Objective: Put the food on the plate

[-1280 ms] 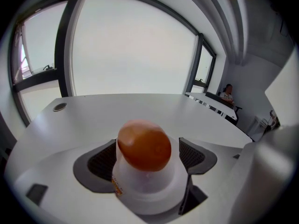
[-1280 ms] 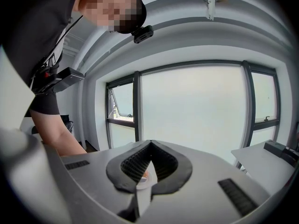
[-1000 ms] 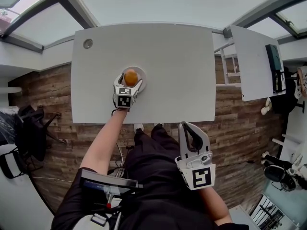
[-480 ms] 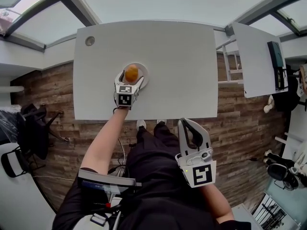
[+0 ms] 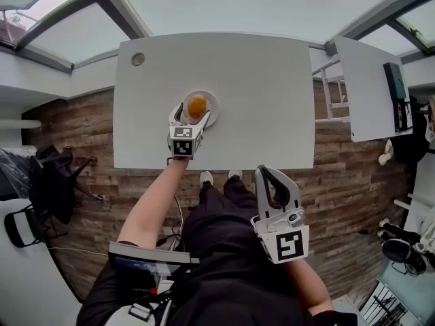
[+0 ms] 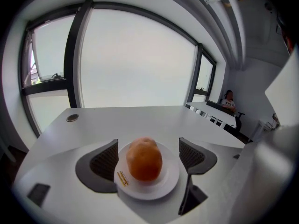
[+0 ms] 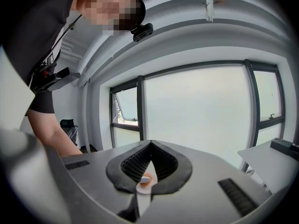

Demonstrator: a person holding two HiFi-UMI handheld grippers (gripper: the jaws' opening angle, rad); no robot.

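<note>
A white plate (image 5: 213, 101) sits on the white table (image 5: 265, 94), toward the near edge. On it lies the one piece of food (image 5: 197, 104), a rounded orange-brown lump, perhaps a bread roll, though the surface is too soft to be sure. In the left gripper view the food (image 6: 144, 158) rests near the middle of the plate (image 6: 171, 181), with bare rim showing all round it and a small yellow label (image 6: 123, 178) on the near-left rim.

The left claw (image 5: 191, 117) is at the plate, released: its two dark ribbed pads (image 6: 105, 160) stand wide apart on either side of the plate, and neither touches the food. The left claw (image 6: 148, 146) holds nothing.

The right claw (image 5: 268, 176) is held off the table, above the person's lap and well apart from the plate. Its jaws are clenched, tips meeting, with nothing caught between them (image 7: 149, 146).

A round grommet (image 5: 138, 59) is set in the table's far-left corner. A second table (image 5: 367, 114) stands to the right with a dark device (image 5: 396, 94) on it.
</note>
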